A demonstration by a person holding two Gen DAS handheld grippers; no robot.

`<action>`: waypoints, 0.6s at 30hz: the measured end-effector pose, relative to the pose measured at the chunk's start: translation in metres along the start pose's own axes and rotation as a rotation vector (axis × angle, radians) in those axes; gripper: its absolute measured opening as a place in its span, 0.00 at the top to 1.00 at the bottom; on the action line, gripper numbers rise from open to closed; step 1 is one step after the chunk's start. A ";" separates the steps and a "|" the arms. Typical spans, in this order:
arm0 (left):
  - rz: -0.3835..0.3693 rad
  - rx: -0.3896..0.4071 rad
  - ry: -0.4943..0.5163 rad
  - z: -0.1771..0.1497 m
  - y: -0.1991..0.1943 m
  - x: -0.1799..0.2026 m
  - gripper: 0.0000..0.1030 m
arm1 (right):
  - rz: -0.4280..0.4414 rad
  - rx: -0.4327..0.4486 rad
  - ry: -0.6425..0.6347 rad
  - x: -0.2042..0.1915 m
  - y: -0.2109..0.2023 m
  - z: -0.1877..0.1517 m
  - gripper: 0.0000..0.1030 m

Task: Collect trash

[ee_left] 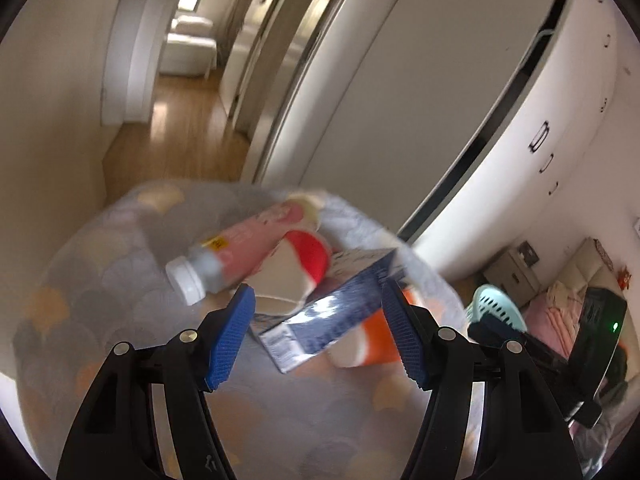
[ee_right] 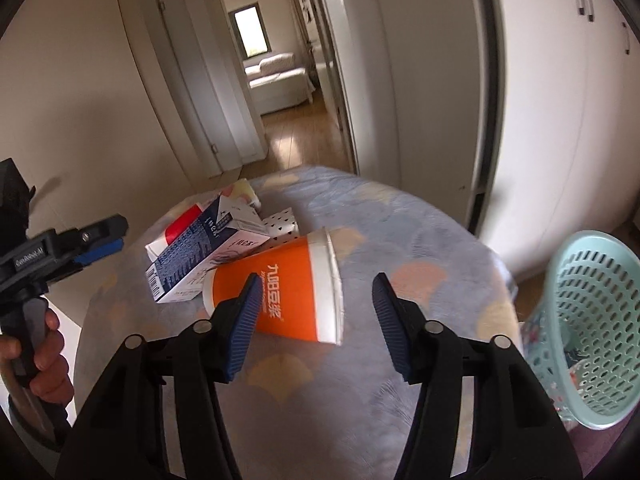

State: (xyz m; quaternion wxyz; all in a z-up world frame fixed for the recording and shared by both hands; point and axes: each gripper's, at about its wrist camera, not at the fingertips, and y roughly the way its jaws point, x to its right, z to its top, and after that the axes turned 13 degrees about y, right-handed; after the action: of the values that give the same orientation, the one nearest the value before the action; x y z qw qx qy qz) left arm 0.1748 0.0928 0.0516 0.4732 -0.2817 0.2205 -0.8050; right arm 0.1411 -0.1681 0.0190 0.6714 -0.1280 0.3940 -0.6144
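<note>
Trash lies on a grey patterned cloth [ee_right: 380, 240]. An orange paper cup [ee_right: 288, 292] lies on its side, with a blue and white carton [ee_right: 208, 252] behind it. A red and white cup [ee_left: 296, 268] and a pink bottle with a white cap [ee_left: 236, 252] lie further back. My right gripper [ee_right: 316, 304] is open just above the orange cup. My left gripper [ee_left: 318, 320] is open above the carton [ee_left: 320, 316]; it also shows at the left of the right wrist view [ee_right: 96, 248].
A mint perforated basket [ee_right: 588, 320] stands at the right edge of the cloth, also in the left wrist view [ee_left: 500, 308]. White wardrobe doors [ee_right: 540, 100] stand behind. A hallway with wooden floor [ee_right: 296, 128] leads away.
</note>
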 end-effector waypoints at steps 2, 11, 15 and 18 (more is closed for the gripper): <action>-0.002 -0.026 -0.003 0.000 0.013 -0.005 0.38 | -0.009 -0.019 -0.008 -0.004 0.014 0.004 0.53; -0.048 -0.086 -0.027 0.002 0.043 -0.021 0.53 | 0.015 -0.104 0.016 0.005 0.054 0.019 0.56; -0.057 -0.109 0.010 -0.001 0.046 -0.021 0.55 | 0.073 -0.158 0.050 0.012 0.069 0.020 0.56; -0.065 -0.110 0.015 -0.006 0.044 -0.020 0.55 | 0.116 -0.206 0.074 0.015 0.077 0.015 0.56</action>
State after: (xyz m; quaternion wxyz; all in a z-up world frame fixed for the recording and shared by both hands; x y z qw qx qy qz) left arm 0.2067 0.0909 0.0146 0.4289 -0.3083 0.2587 -0.8087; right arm 0.2067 -0.1705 -0.0271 0.6741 -0.1507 0.4864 -0.5351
